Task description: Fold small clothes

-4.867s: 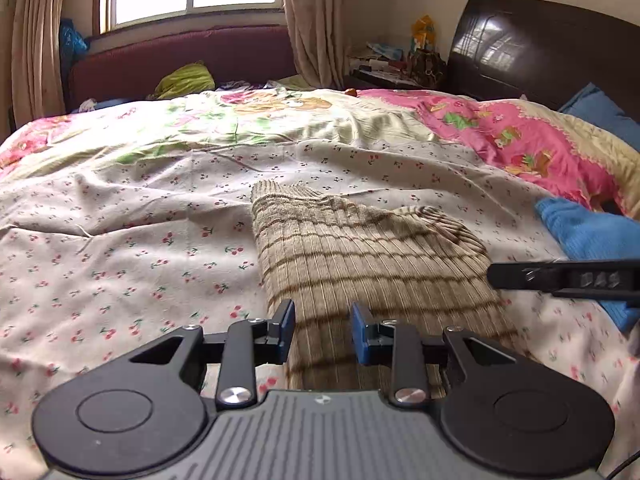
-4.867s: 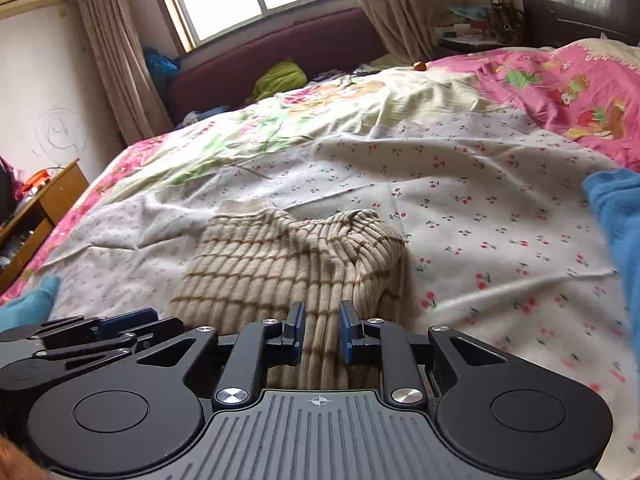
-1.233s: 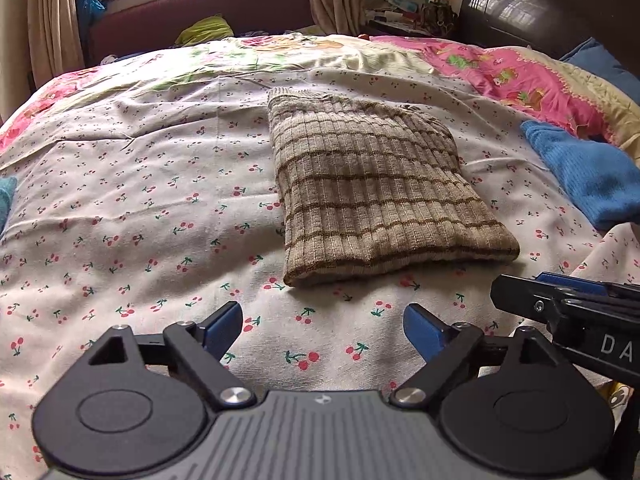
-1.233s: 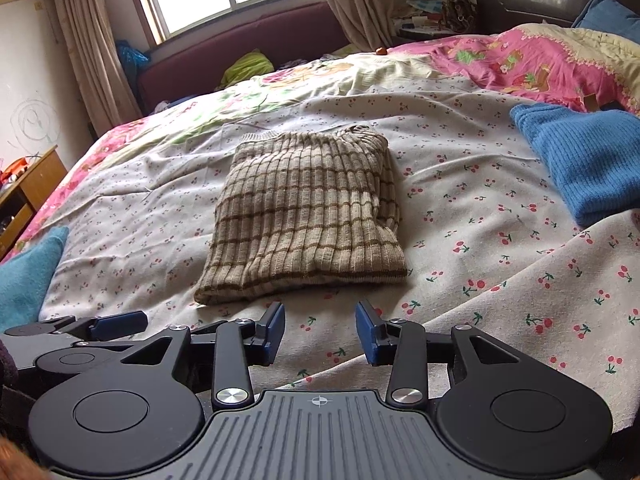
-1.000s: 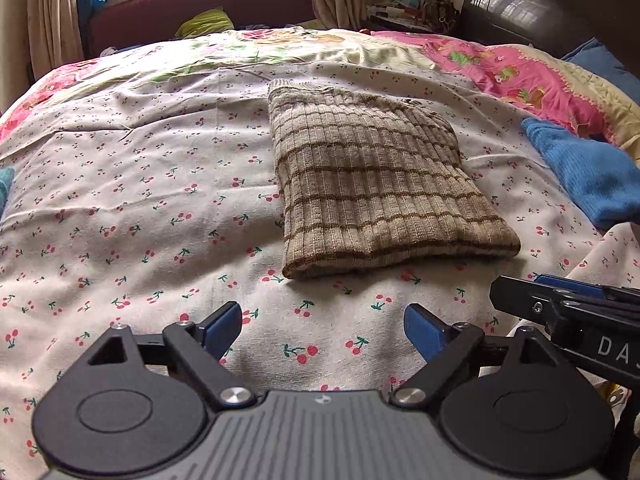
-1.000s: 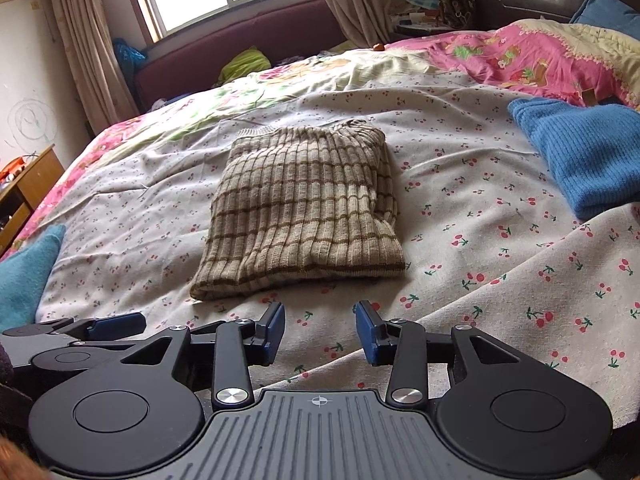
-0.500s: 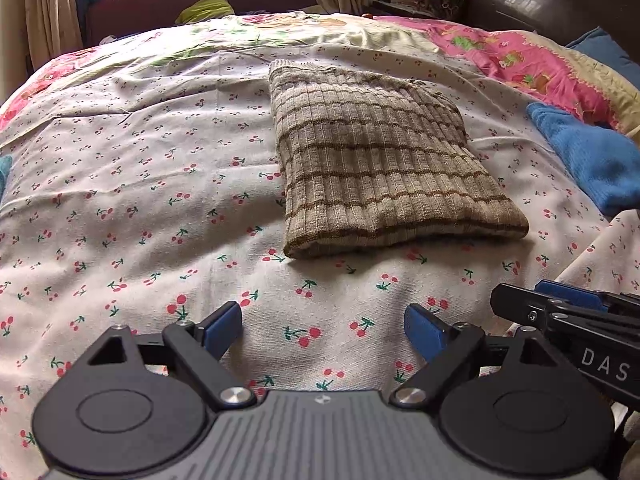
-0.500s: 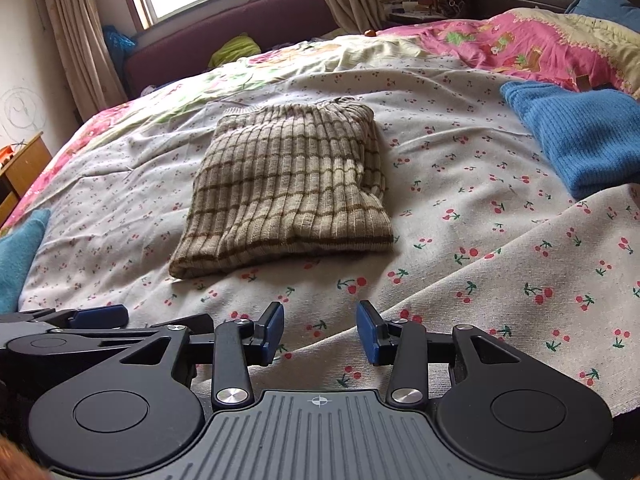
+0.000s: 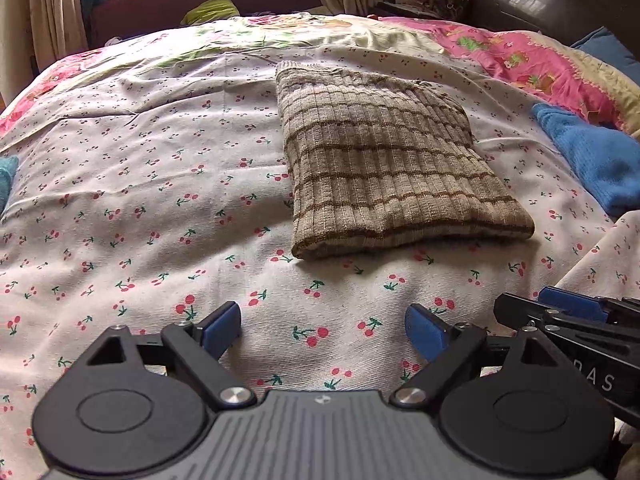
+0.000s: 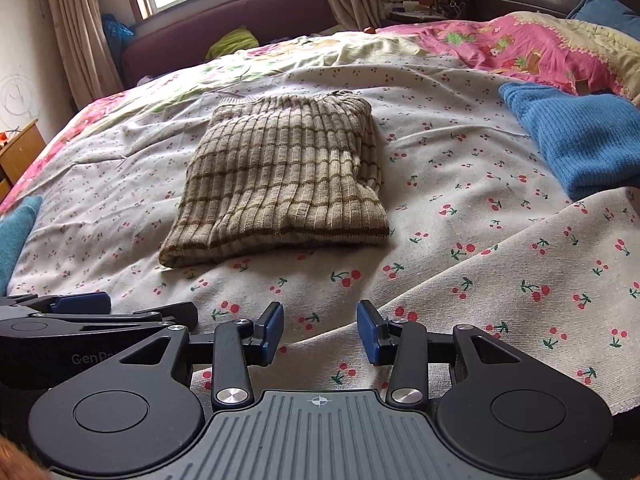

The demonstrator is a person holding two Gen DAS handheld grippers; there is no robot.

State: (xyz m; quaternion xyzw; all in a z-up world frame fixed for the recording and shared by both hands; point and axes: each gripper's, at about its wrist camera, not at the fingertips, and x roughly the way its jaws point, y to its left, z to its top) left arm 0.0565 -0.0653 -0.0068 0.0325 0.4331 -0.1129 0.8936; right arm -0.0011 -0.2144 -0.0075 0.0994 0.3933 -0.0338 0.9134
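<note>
The beige striped sweater point(image 9: 384, 164) lies folded into a neat rectangle on the cherry-print sheet point(image 9: 152, 184), flat and alone, with its near folded edge facing me. From my left claw point(image 9: 322, 330) it sits at about one o'clock, well ahead of the blue pads; from my right claw point(image 10: 320, 328) it sits at about eleven o'clock. Neither claw touches it. My left claw stands wide apart over bare sheet with nothing between its pads, and my right claw is partly apart, also empty. The two claws hang just beside each other at the near edge of the bed. At three o'clock of the sweater, well apart from it, a blue knit garment point(image 10: 580, 144) lies near the pink quilt point(image 10: 520, 48). A teal cloth point(image 10: 16, 232) shows at nine o'clock.
</note>
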